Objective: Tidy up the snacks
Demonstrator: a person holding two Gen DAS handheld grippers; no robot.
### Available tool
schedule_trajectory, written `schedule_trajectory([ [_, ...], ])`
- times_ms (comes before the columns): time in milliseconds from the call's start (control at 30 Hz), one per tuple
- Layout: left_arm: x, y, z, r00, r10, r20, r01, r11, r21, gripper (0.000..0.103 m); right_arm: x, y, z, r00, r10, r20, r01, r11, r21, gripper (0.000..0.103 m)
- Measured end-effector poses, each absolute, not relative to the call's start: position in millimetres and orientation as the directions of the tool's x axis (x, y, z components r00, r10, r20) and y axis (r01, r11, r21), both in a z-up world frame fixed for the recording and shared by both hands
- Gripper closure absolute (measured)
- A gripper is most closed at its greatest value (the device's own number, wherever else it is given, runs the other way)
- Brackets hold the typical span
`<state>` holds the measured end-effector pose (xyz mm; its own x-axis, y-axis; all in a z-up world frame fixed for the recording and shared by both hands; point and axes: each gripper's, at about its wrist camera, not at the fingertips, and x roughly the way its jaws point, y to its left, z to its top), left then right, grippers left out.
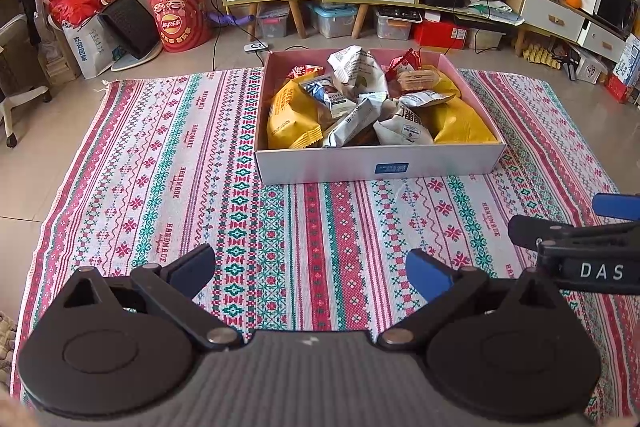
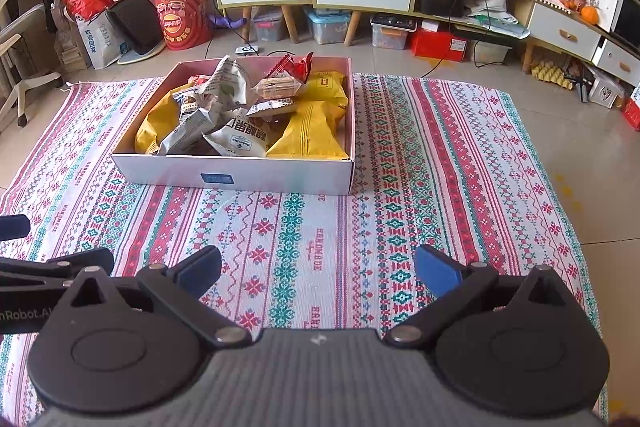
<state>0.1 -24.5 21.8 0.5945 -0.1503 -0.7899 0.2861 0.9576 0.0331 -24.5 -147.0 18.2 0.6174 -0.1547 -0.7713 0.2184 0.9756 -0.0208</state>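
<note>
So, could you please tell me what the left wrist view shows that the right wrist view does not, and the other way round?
Only the left wrist view shows the left gripper in full, jaws open and empty, with the right gripper entering at its right edge.

Only the right wrist view shows the right gripper in full, also open and empty, with the left gripper entering at its left edge.

Both show the snack box full of packets on the patterned cloth, and the red Lay's tub behind.
</note>
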Motion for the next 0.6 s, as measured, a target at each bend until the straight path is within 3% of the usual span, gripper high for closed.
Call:
schedule_trajectory([
  [600, -0.1, -24.9, 21.6, 0.590, -0.154, -0.792, 0.287, 0.957, 0.028, 0.000, -24.4, -147.6, 16.7, 0.613, -0.156, -0.775, 0.221, 0.975, -0.022, 0.000],
])
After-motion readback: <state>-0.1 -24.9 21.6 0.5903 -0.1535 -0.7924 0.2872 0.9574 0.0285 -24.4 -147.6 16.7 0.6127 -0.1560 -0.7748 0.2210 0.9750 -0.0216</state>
